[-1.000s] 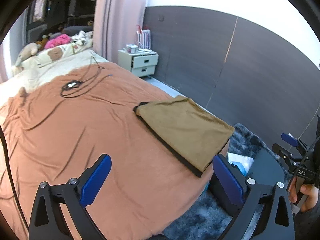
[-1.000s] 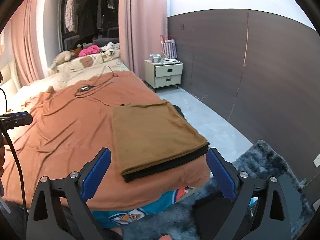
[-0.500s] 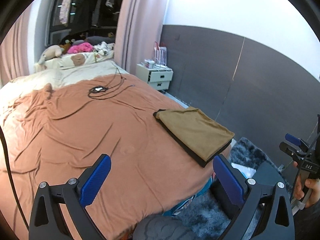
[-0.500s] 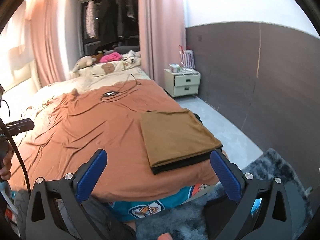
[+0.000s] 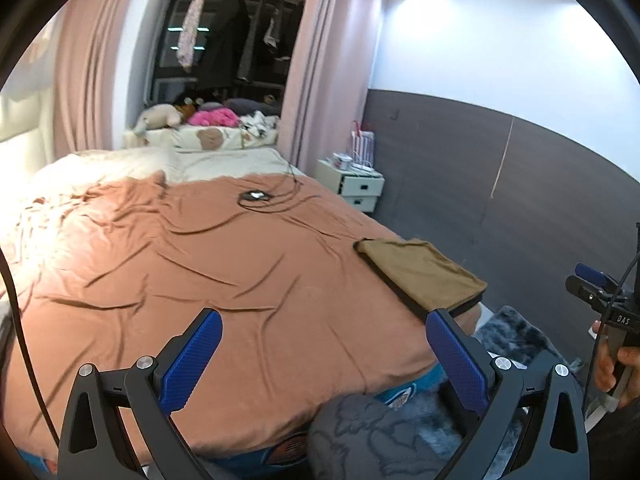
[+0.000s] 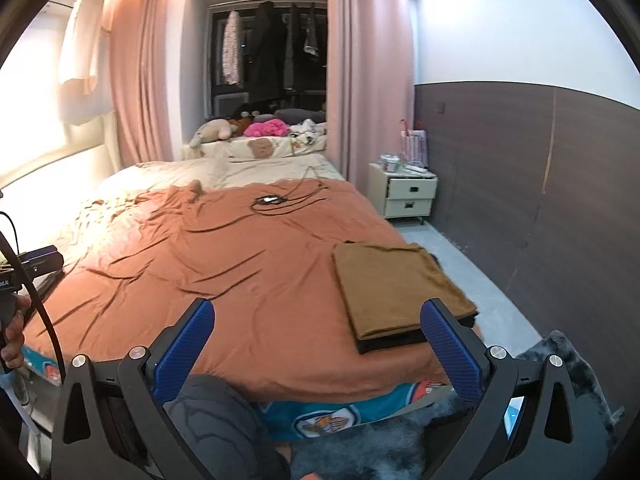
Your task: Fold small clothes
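Both of your claws are empty and spread wide: the left claw [image 5: 324, 354] and the right claw [image 6: 318, 346] each show two blue pads well apart with only bedding beyond them.

The task's thing in sight is the brown folded cloth [image 6: 394, 286] at the near right corner of the bed [image 6: 240, 264], lying on top of a dark folded piece [image 6: 390, 342] whose edge peeks out underneath. From the left view the same brown cloth [image 5: 420, 270] sits right at the bed's right edge, its near corner reaching the drop. It looks soft, light and limp, so it would likely sag from any single pinch and slide on the layer below. If you have to move it, take the stack by two corners along the near edge, pads under both layers, and keep it level.

Closest to you, a grey-clad knee [image 6: 218, 424] crowds the space under the claws, and a fluffy grey rug [image 6: 560, 368] lies on the floor by the corner. The middle of the orange sheet is bare but wrinkled. Further off, a black cable with a small device [image 6: 274, 200] lies near the far edge. Past that are pillows, soft toys [image 6: 214, 130] and a white nightstand [image 6: 404, 194] off the bed's far right corner.
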Motion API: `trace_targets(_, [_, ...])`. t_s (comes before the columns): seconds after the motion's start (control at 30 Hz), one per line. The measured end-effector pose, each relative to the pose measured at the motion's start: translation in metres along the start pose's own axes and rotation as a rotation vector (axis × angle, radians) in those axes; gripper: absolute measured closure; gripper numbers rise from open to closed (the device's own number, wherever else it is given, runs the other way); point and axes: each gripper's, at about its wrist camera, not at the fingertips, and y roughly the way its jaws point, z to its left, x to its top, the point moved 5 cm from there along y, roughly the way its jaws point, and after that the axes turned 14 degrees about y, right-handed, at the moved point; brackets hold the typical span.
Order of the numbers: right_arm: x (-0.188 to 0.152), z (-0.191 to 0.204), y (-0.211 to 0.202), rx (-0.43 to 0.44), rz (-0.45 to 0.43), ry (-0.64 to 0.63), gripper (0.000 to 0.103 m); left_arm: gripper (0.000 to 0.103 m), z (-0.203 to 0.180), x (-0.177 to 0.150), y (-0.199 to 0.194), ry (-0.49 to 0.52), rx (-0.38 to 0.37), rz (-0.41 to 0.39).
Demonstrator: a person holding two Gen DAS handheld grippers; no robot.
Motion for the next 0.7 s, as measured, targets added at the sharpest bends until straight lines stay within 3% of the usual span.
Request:
trace_targets(0.3, [-0.011, -0.015, -0.017, 0.052, 0.002, 0.008, 0.000, 0.001, 0.013, -0.024, -0.047, -0.024, 0.059, -0.051])
trace_targets(0.43, [-0.021, -0.017, -0.024, 0.017, -0.020, 0.015, 0.000, 0.001, 0.014, -0.037, -0.059, -0.035, 0.066, -0.040])
trace_targets(0.7, [-0.043, -0.007, -0.025, 0.046, 0.019, 0.056, 0.000, 0.001, 0.017, -0.062, -0.082, -0.025, 0.148, -0.027])
